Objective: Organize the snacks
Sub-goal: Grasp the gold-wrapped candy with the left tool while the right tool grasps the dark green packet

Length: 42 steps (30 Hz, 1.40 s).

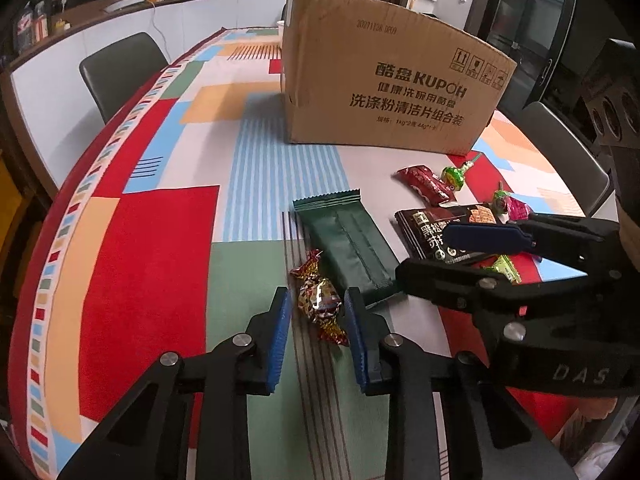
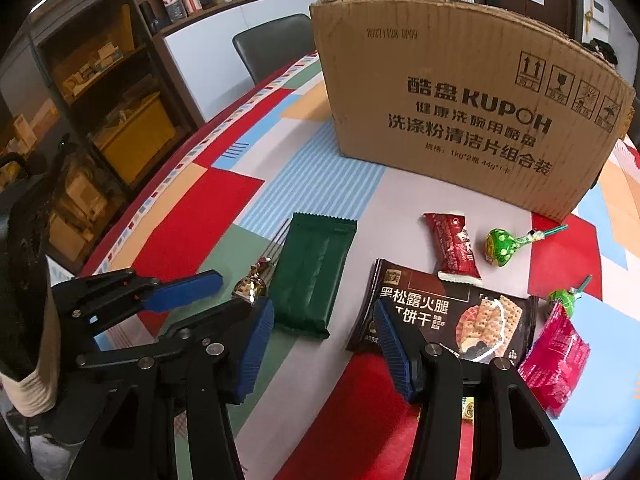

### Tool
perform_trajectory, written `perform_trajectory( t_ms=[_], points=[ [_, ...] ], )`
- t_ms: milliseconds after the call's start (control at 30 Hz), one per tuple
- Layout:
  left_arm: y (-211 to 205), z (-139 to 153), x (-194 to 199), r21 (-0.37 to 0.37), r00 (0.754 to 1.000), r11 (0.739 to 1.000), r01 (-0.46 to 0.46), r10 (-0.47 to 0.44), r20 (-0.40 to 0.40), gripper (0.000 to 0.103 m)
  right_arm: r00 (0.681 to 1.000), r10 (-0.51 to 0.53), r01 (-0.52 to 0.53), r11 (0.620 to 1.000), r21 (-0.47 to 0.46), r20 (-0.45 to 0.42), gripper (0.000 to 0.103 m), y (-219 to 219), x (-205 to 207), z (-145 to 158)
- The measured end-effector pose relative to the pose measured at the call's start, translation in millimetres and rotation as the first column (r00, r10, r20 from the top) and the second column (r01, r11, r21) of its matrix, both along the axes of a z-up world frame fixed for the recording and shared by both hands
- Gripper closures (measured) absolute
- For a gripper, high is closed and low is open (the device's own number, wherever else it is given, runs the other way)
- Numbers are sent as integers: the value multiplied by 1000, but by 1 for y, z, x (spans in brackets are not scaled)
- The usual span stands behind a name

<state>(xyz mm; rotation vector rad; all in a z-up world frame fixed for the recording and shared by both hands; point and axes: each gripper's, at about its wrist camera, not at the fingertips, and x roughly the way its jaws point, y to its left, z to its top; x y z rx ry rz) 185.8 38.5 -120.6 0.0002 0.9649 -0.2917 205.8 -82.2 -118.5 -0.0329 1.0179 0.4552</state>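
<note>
Left wrist: left hand-held gripper [image 1: 316, 316] pads flank gold-red candy [image 1: 320, 304], a gap either side

- Lit evenly from overhead; table [image 1: 248, 152] bright, colours strong.
- Dim toward the room behind; shelves [image 2: 108, 92] at left in the right wrist view sunk in shade.
- Soft, short shadows under the box [image 1: 384, 80] and beside the green packet [image 2: 310, 276].
- Small glints on the foil candy [image 1: 320, 300] and on the lollipop [image 2: 500, 246] wrapper.
- Faint sheen across the pale cloth near the box.
- Strong fisheye bend: table rim curved, box top bowed, black corners around each round picture.
- Sharp at centre, print on the box readable; softer toward the rims.
- No motion blur to speak of.
</note>
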Motion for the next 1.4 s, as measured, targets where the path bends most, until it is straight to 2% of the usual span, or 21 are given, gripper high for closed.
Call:
perform_trajectory(
  t_ms=[267,500,733,900,1167,1400],
  points=[
    [-2,-8,6,-4,1000,1000,1,-1,0,77,1000,6,-6,1000,-11,-14,49,5,4,-7],
    [5,-12,8,-51,1000,999,-4,3,-5,79,1000,14,-14,1000,-23,-12,50,10,7,-8],
    [19,-9,6,-58,999,997,-50,50,3,79,1000,15,-16,999,-28,-25,50,19,16,-12],
    [28,-6,4,-29,996,996,-89,89,16,79,999,9,-10,999,-35,-40,50,26,25,-17],
    [48,7,7,-38,985,985,-171,172,32,79,998,-17,13,998,-61,-59,50,39,40,-28],
    [51,8,15,-27,981,981,-191,192,29,79,1000,-11,10,990,-142,-2,49,55,39,-30]
  ],
)
